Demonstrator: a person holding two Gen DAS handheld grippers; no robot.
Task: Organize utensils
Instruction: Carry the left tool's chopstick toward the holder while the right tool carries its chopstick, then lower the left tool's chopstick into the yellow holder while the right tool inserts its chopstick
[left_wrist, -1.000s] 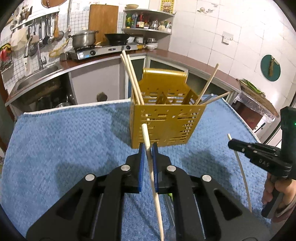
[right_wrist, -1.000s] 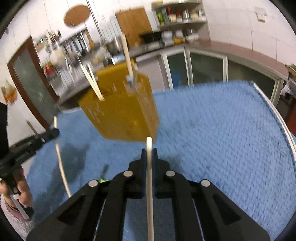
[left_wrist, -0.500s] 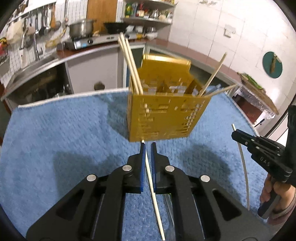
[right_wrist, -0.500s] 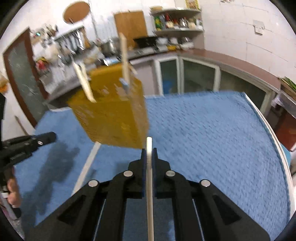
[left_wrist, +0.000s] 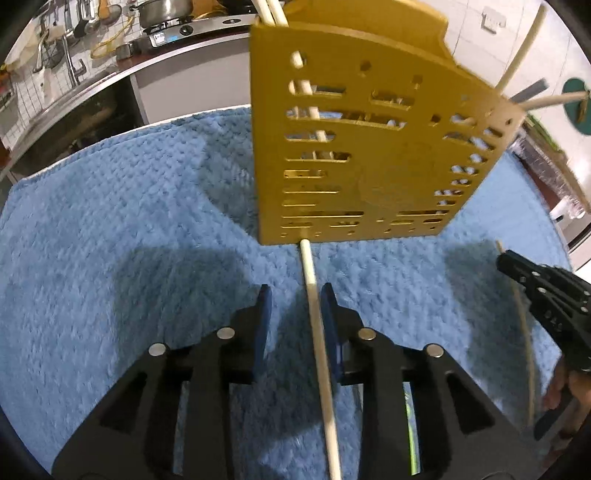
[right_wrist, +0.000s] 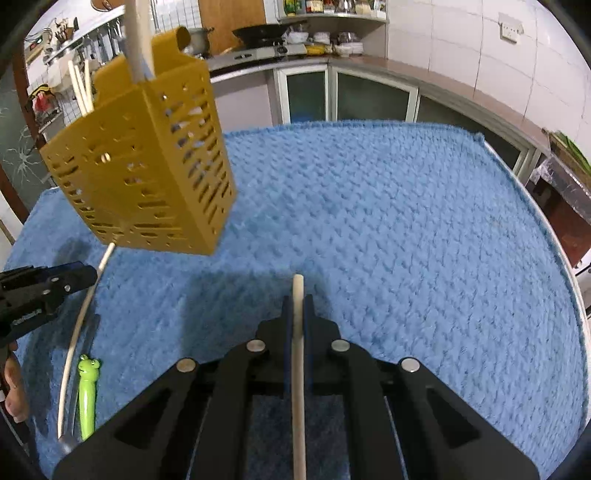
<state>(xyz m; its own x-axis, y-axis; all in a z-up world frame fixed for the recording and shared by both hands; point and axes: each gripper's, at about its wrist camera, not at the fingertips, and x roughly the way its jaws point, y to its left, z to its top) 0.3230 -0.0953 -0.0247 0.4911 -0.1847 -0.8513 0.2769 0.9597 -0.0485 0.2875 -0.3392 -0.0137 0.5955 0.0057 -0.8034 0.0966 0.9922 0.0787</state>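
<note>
Here, centre frame of the left wrist view, the left gripper (left_wrist: 295, 314) stands with jaws apart around a pale chopstick (left_wrist: 317, 350) lying on the blue towel (left_wrist: 110, 240), its tip at the base of the yellow holder (left_wrist: 354, 147). The right gripper (right_wrist: 297, 314), lower centre of its view, is clamped on a second chopstick (right_wrist: 298, 369). Risk: the loose chopstick could roll aside; the second could strike the holder's wall and tip it.
</note>
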